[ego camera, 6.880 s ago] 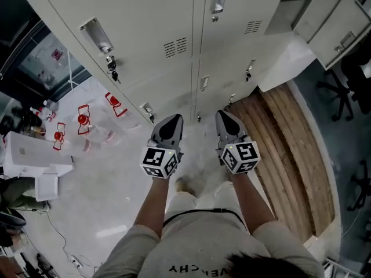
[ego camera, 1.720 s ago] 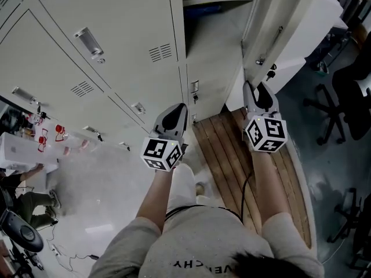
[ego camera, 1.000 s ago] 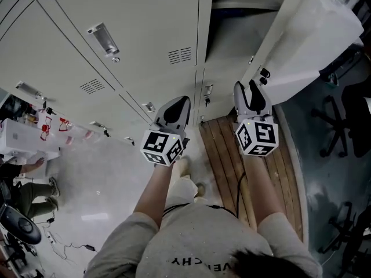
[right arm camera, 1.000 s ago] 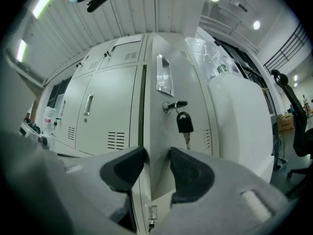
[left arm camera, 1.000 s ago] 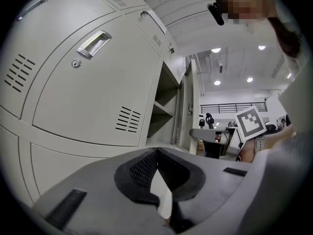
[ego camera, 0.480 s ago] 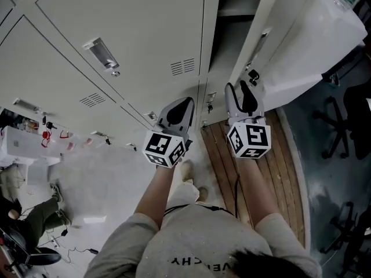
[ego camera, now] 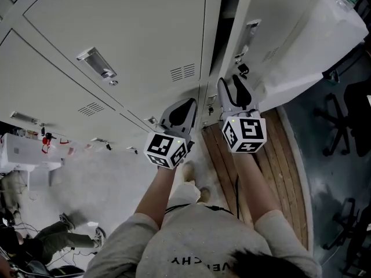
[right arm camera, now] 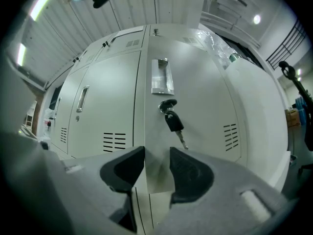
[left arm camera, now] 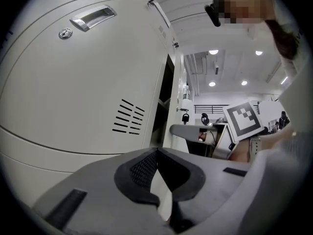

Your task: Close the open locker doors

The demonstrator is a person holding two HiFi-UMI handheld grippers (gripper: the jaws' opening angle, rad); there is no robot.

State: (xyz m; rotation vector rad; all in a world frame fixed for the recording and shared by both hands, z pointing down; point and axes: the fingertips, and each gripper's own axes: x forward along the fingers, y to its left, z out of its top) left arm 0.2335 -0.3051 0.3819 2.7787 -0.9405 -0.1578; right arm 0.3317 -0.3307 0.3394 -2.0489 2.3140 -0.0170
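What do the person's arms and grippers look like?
The left gripper and right gripper: grey shells, black jaw pads, each with a white cube of black square markers. Forearms bare; short-sleeved light grey printed T-shirt; a dark cable runs by the right forearm.

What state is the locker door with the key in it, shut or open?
Slightly open: the head view shows a dark gap running beside the locker door along its edge.
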